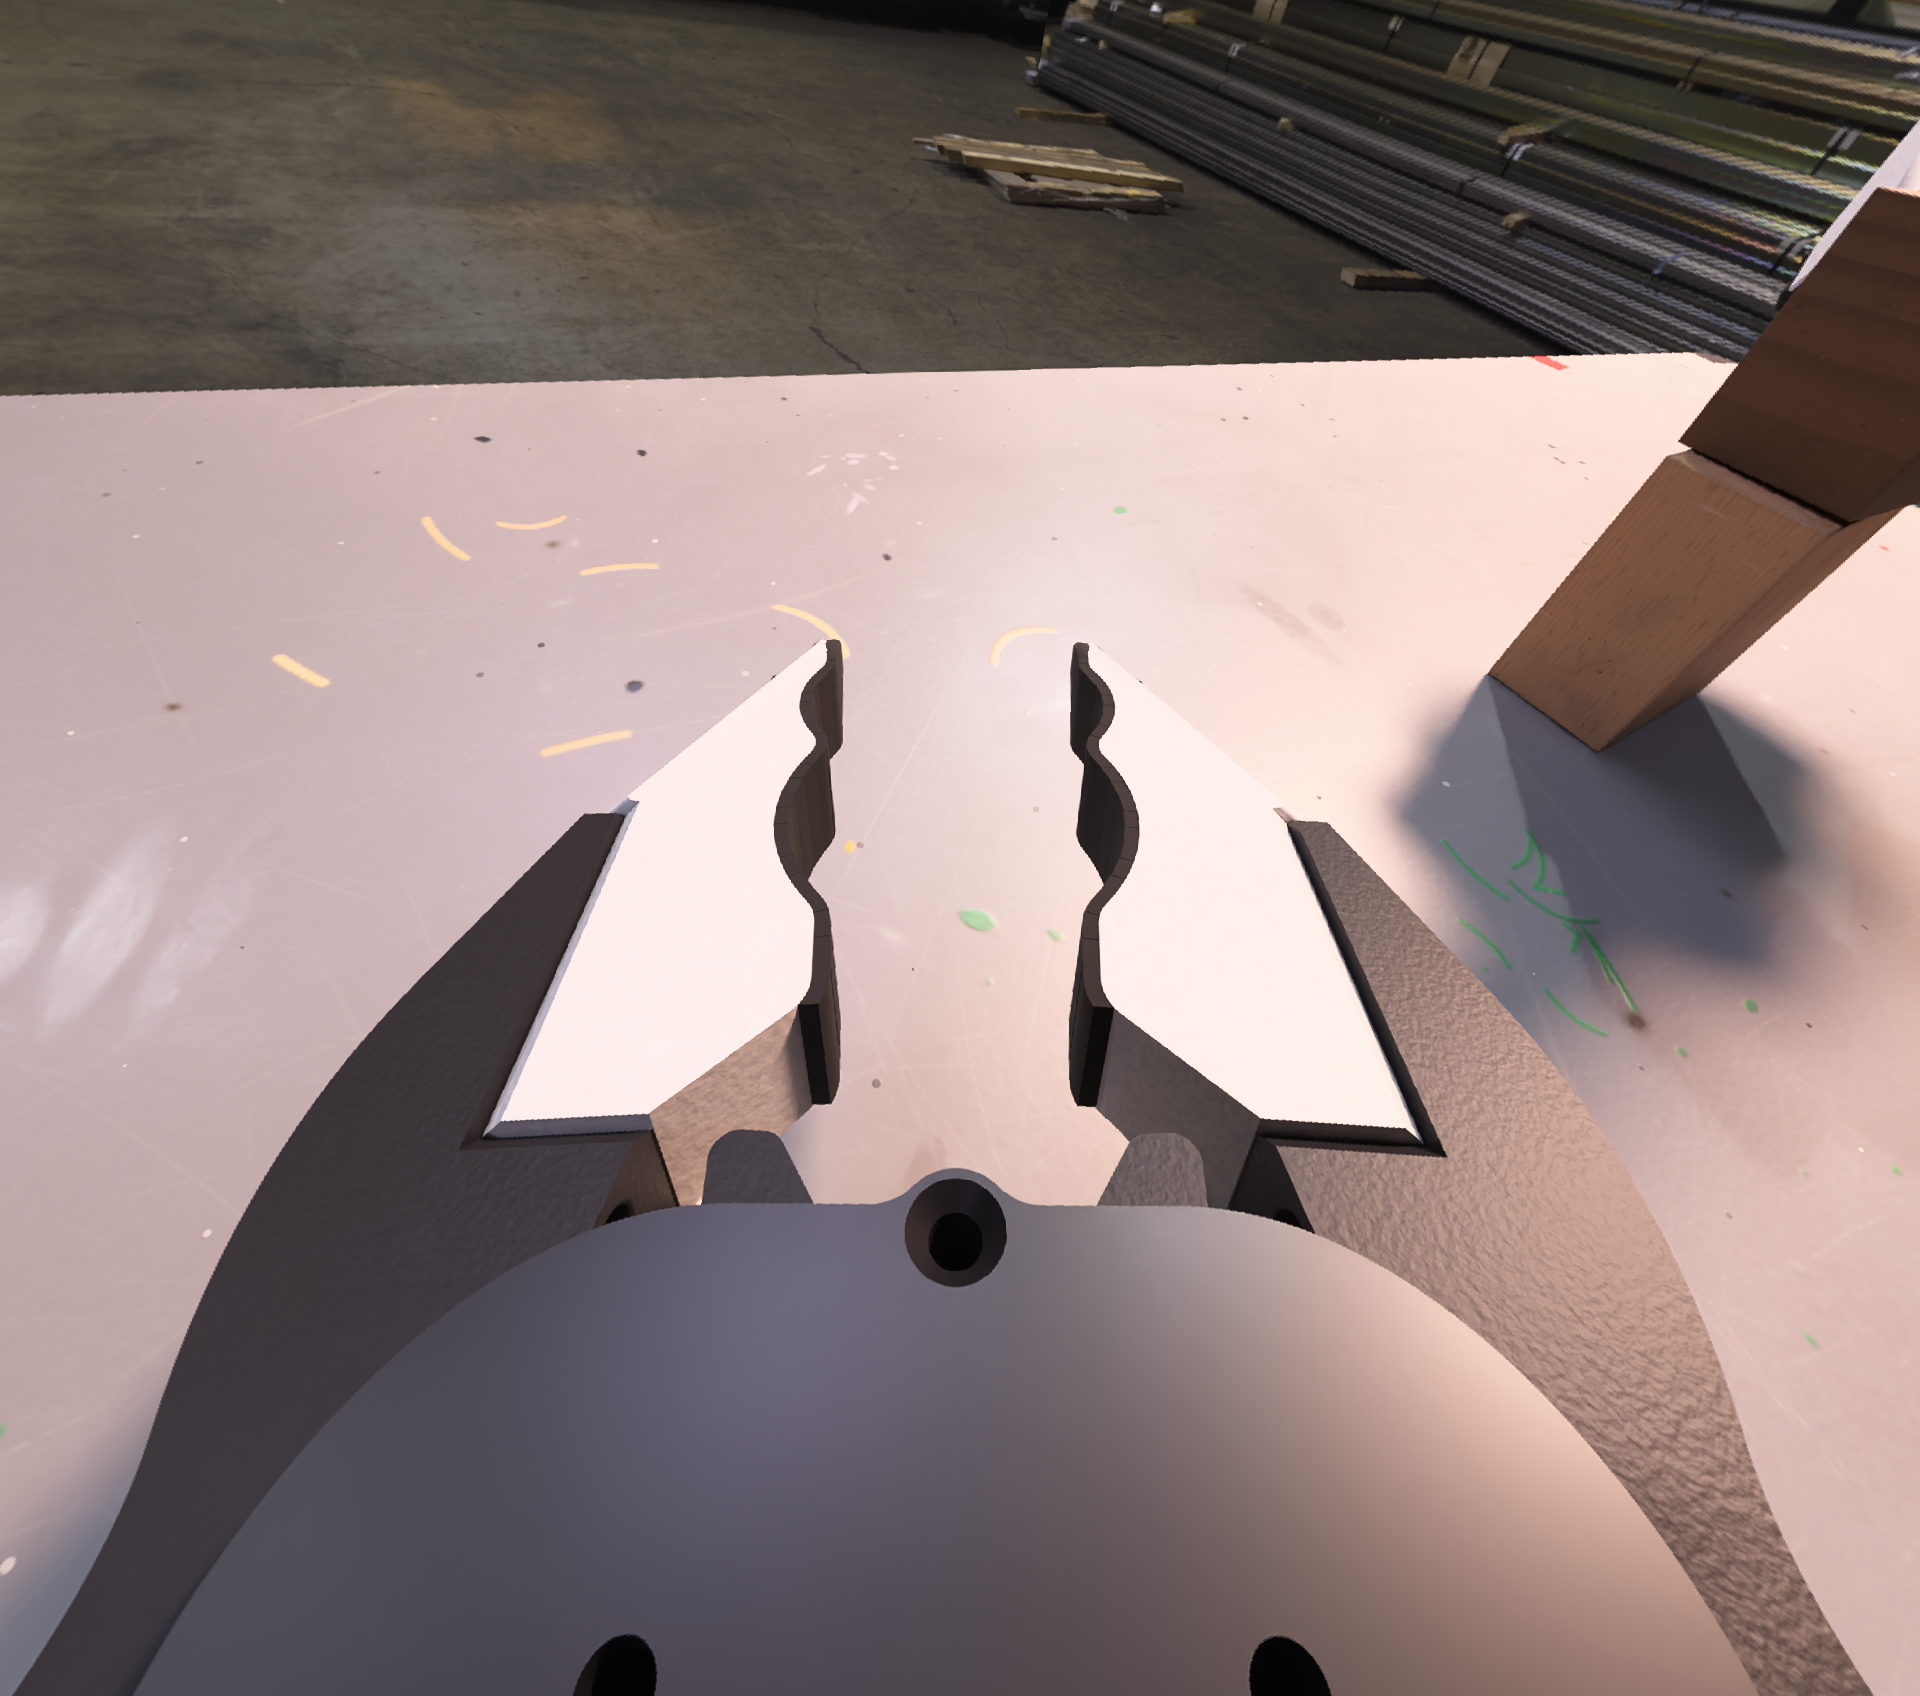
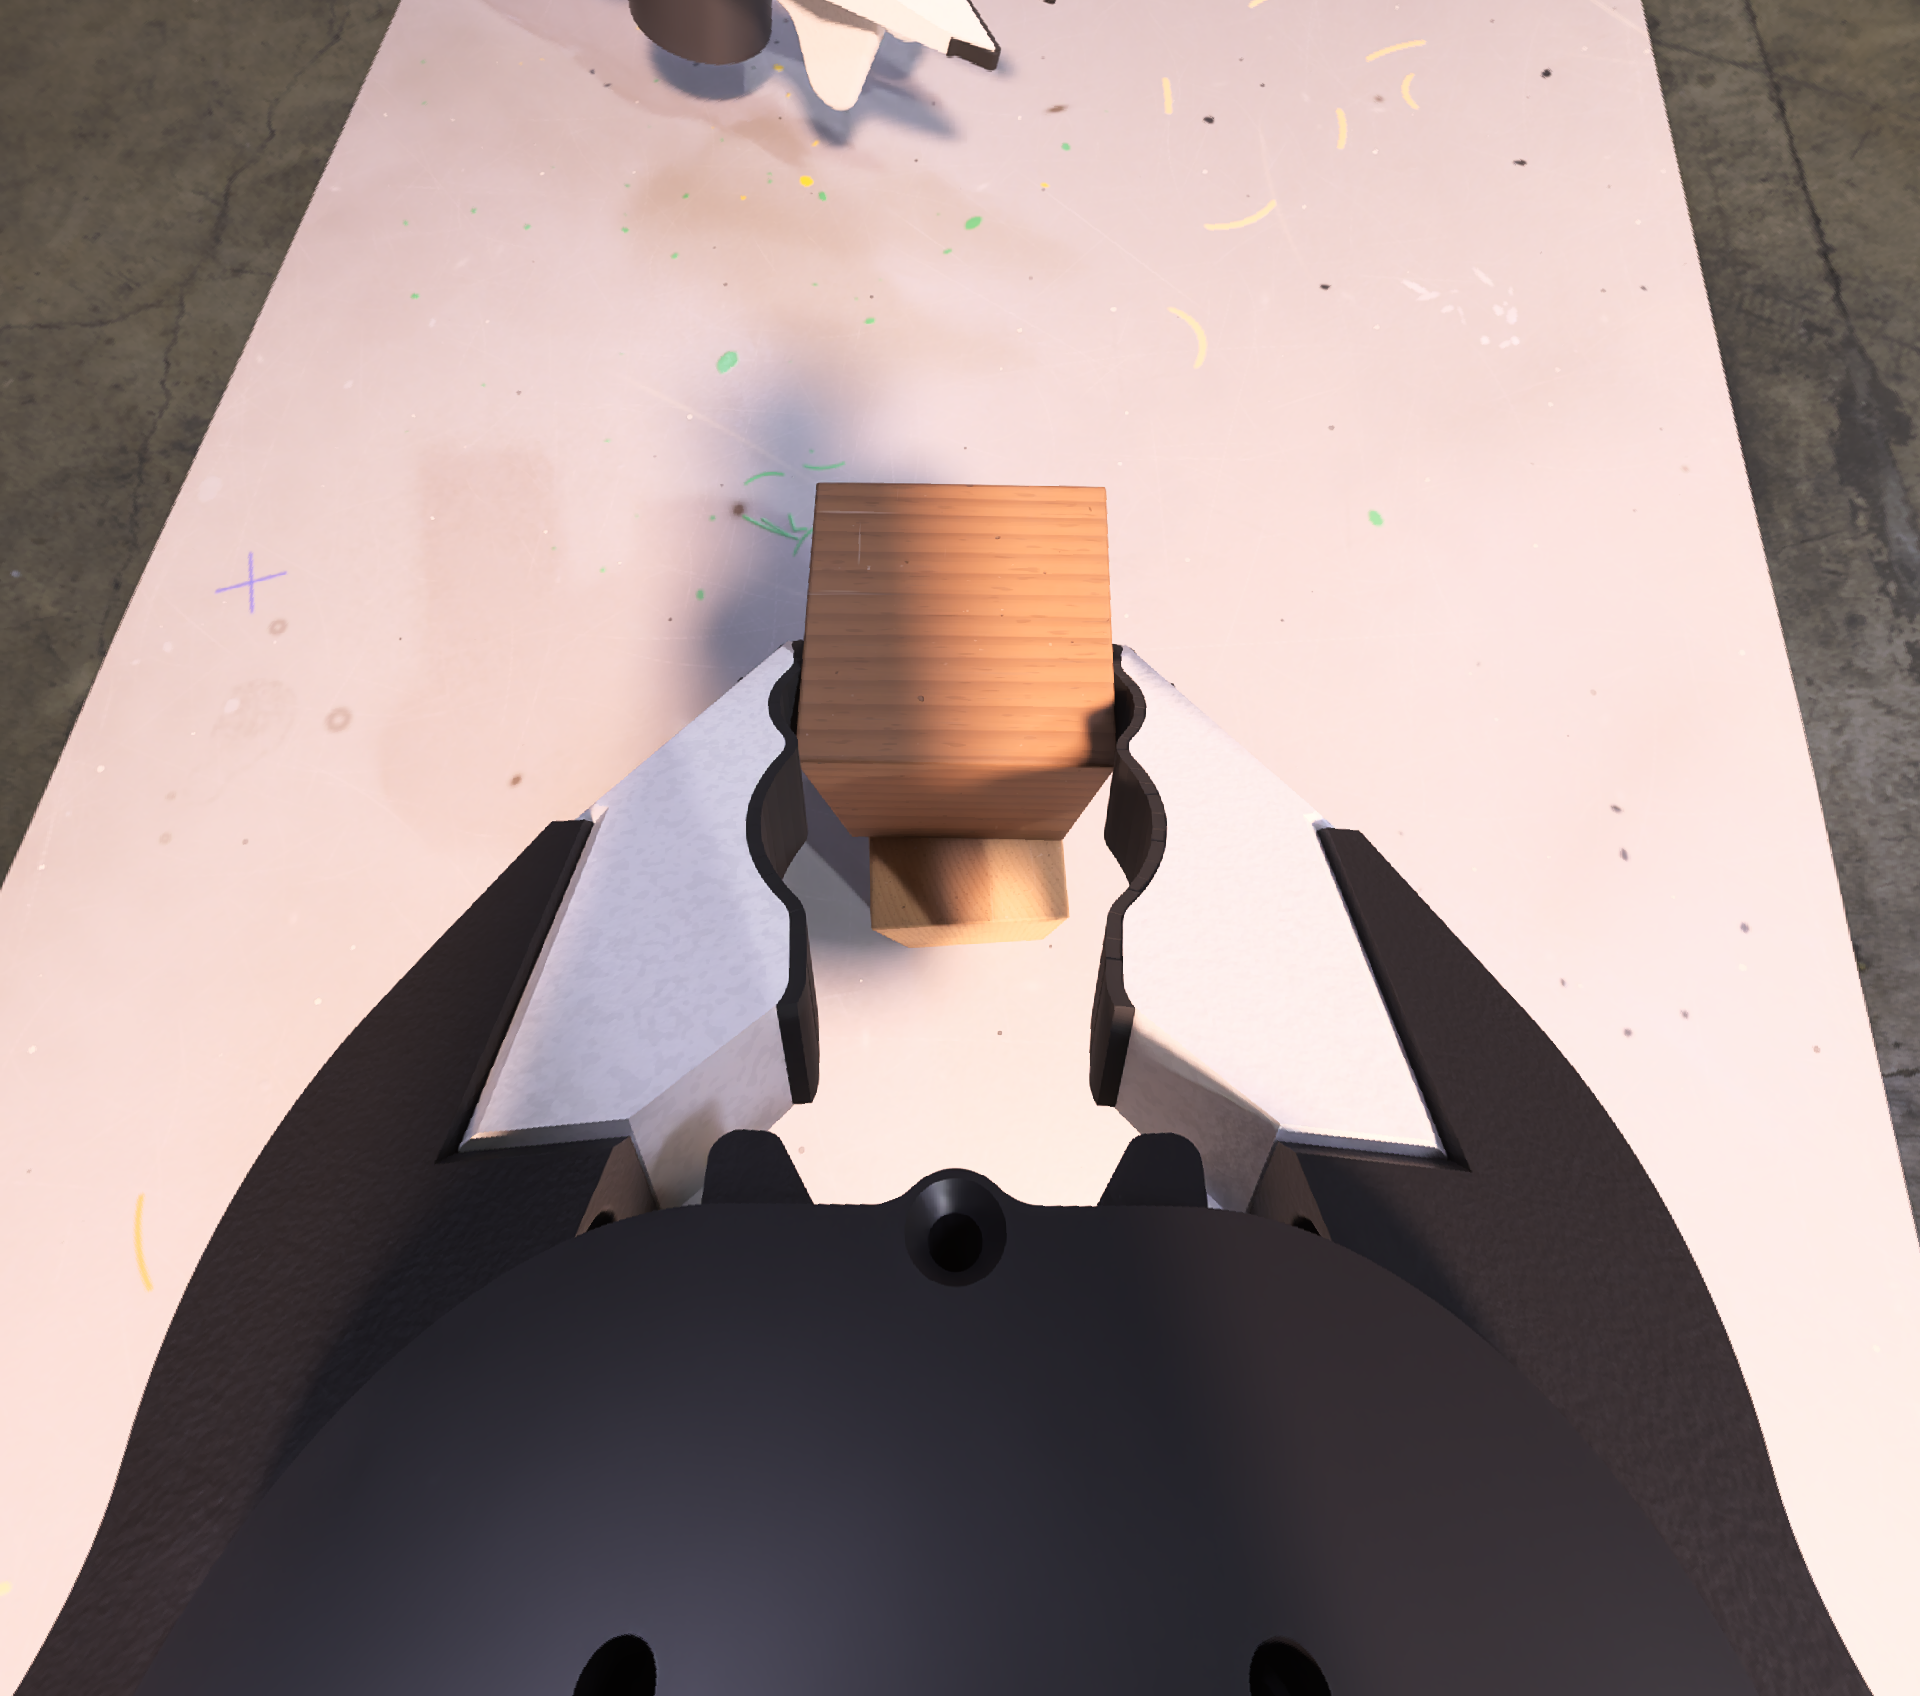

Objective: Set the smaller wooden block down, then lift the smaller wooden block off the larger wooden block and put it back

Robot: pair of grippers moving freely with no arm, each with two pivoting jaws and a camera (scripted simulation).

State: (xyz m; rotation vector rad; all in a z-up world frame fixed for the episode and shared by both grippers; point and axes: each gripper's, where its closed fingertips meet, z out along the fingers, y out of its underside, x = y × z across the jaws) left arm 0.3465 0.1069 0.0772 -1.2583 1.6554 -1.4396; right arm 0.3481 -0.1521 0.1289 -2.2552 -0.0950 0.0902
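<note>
Grippers, two: my left gripper (image 1: 956, 659) hangs over the pale paint-flecked table (image 1: 312, 815), jaws parted with only bare tabletop between them; it also shows far off in my right wrist view (image 2: 977, 25).
Blocks, two: a darker brown wooden block with a lined top (image 2: 956, 638) sits on a paler, lighter tan wooden block (image 2: 966, 893) that stands on the table. I cannot tell which one is the smaller.
Right gripper (image 2: 956, 680): both fingers touch the darker block's sides, jaws closed against it.
In the left wrist view the stack is at the right edge: darker block (image 1: 1829, 379) on paler block (image 1: 1673, 607).
</note>
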